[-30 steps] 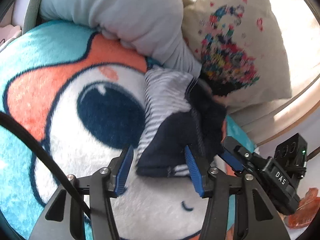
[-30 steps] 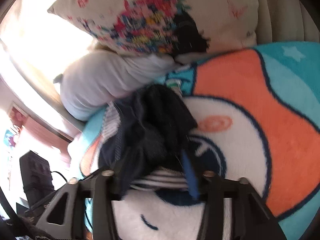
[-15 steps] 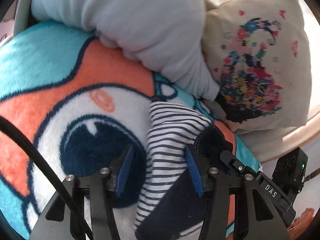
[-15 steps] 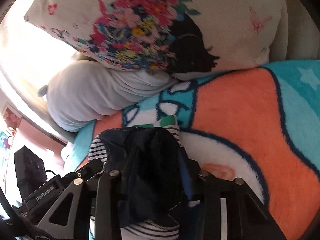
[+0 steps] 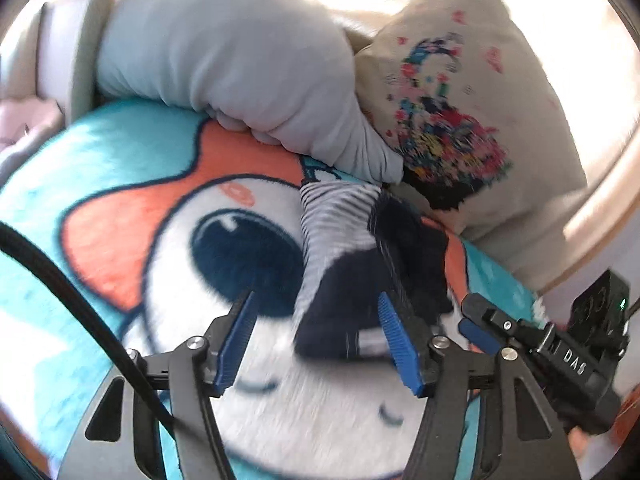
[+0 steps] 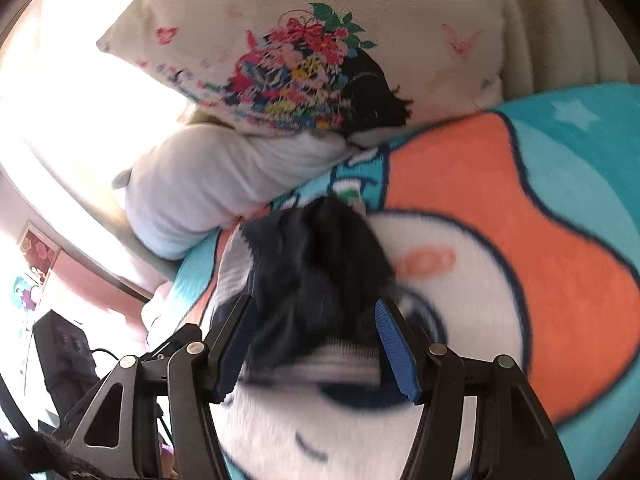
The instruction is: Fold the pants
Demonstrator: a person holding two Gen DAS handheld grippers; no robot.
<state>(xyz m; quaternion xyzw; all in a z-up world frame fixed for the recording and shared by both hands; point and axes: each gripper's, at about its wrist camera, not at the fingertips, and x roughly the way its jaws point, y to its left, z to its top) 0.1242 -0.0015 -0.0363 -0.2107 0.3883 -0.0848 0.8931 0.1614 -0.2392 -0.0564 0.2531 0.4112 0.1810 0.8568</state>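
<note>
Hovering over pants (image 5: 360,280) mid-frame, bundled on blanket (image 5: 132,168): fold looks near done. Left gripper (image 5: 316,332), right gripper (image 6: 316,340) jaws apart, empty. Left: tidy edges.

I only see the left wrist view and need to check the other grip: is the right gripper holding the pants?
Observer: No. The right gripper is open, with its jaws spread either side of the pants and nothing pinched.
Operator: Which part of the bundle faces it?
Observer: A striped band, low between its jaws. The dark navy cloth is heaped behind it.
Operator: Is there anything past that side of the bed?
Observer: A black box with a cable, off the edge of the blanket.
</note>
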